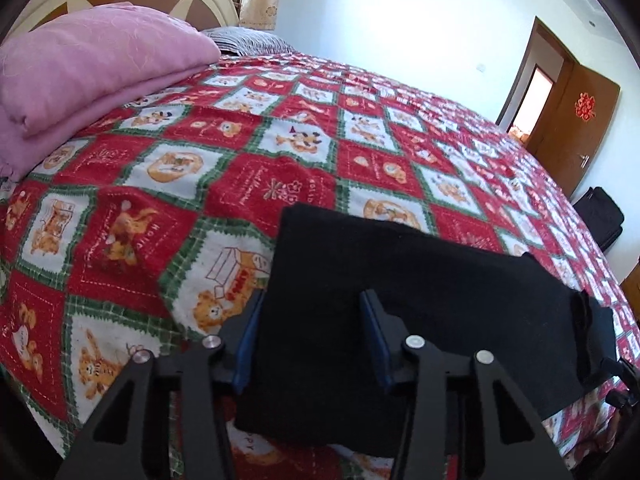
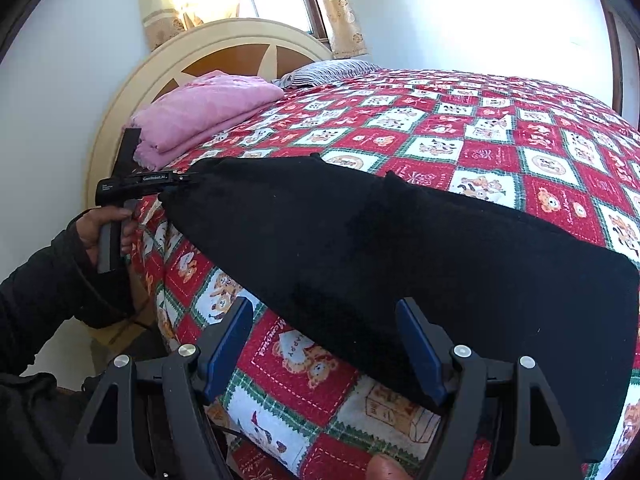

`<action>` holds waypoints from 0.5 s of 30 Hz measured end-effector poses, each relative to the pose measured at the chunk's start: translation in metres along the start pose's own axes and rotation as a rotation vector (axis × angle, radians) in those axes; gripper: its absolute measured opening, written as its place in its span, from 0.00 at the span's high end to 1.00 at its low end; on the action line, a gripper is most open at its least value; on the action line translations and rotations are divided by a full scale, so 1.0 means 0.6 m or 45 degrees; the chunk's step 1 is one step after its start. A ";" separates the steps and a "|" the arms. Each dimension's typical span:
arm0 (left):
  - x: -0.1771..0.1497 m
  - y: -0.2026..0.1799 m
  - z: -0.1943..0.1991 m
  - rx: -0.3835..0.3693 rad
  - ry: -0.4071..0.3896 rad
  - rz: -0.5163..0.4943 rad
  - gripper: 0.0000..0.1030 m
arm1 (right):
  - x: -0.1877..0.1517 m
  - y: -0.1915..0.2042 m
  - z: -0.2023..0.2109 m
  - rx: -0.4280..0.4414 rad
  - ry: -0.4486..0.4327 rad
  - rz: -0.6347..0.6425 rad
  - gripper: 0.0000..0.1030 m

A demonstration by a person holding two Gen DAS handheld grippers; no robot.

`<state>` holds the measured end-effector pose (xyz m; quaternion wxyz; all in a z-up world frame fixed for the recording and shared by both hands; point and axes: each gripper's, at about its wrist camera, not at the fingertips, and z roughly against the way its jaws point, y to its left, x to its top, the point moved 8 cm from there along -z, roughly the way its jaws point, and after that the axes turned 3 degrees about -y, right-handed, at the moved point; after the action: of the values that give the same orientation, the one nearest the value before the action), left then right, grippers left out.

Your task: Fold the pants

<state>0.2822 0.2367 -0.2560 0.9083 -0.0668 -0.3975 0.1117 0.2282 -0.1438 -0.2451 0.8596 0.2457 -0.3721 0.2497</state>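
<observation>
Left view only: the brown door (image 1: 568,120) and a black bag (image 1: 602,222) on the floor past the bed's far corner.
Right view only: my left hand (image 2: 106,228) gripping the handle of my left tongs (image 2: 176,184), with the window and curtain (image 2: 340,12) behind the headboard (image 2: 132,92).
Pants: the black pants (image 1: 400,300) lie folded into a flat, long strip near the edge of the bed, on the red patchwork quilt (image 1: 200,140); the cloth is plain and dark, with small folds at one end.
Left tongs: spread apart over one end of the pants, clamping nothing.
Right tongs (image 2: 326,344): spread apart at the other end, one finger over the quilt, one over the cloth.
Nearby: a folded pink blanket (image 1: 80,68) by the headboard, well apart from the pants.
</observation>
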 end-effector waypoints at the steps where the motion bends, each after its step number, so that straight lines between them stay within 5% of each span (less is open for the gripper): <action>1: 0.000 -0.001 -0.001 0.005 -0.003 0.001 0.52 | 0.000 0.000 -0.001 -0.002 0.003 0.000 0.27; 8: 0.002 -0.013 0.006 0.050 -0.038 -0.050 0.52 | -0.003 -0.002 -0.004 -0.009 0.008 -0.003 0.27; 15: 0.004 0.001 -0.018 -0.112 -0.004 0.055 0.44 | -0.006 -0.005 -0.006 -0.020 0.015 -0.007 0.27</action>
<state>0.2918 0.2373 -0.2619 0.9013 -0.1150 -0.4019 0.1140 0.2296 -0.1448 -0.2509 0.8643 0.2384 -0.3684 0.2458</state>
